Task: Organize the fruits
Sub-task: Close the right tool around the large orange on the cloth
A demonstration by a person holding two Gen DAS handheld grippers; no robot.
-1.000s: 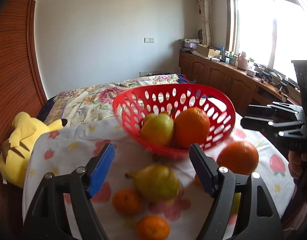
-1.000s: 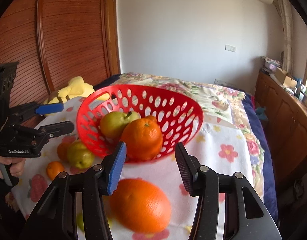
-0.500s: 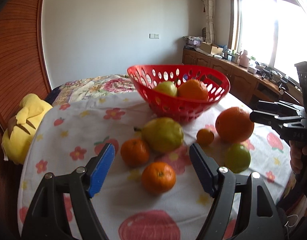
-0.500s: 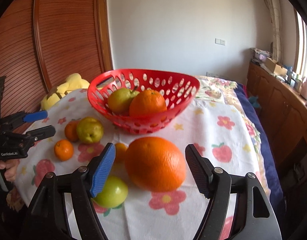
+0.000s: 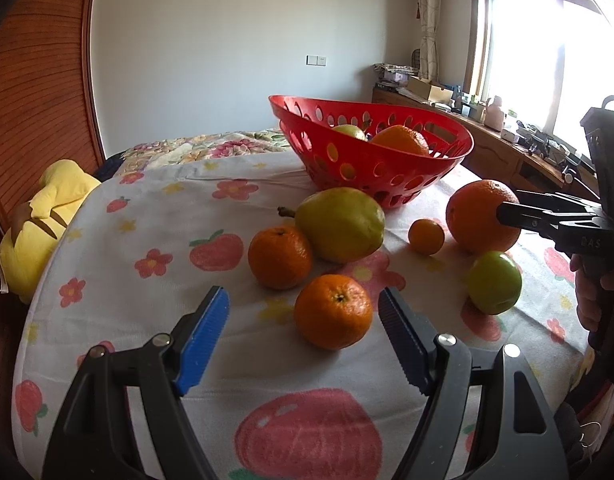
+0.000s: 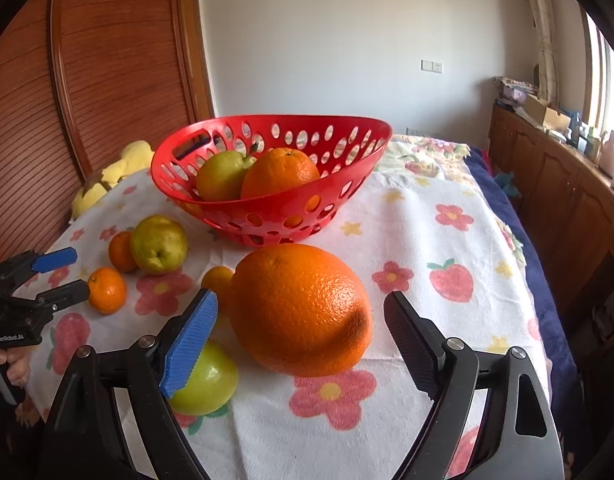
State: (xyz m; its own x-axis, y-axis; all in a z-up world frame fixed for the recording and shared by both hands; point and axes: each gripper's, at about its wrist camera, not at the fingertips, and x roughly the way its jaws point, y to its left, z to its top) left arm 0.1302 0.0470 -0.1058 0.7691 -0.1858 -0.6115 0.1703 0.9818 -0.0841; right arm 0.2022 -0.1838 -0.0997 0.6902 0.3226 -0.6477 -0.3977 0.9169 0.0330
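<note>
Two fruits sit in the red basket point(image 6: 267, 208); six wait on the desk point(image 6: 427, 320). Both tools spread: right tool point(image 6: 299, 340) flanking the big orange point(image 6: 301, 308), left tool point(image 5: 303, 336) near a mandarin point(image 5: 333, 311) at 12 o'clock.

One red basket point(image 6: 275, 208) stands on the cloth, and it holds two fruits: one pear point(image 6: 221, 174) and one orange point(image 6: 281, 172), though more could lie hidden below its rim. Outside it there are six fruits: one big orange point(image 6: 301, 308), one pear on the cloth point(image 5: 341, 224), one green apple point(image 5: 494, 282), and three small mandarins point(image 5: 333, 311) point(image 5: 280, 256) point(image 5: 426, 237). One yellow plush toy point(image 5: 47, 216) lies at the edge.
</note>
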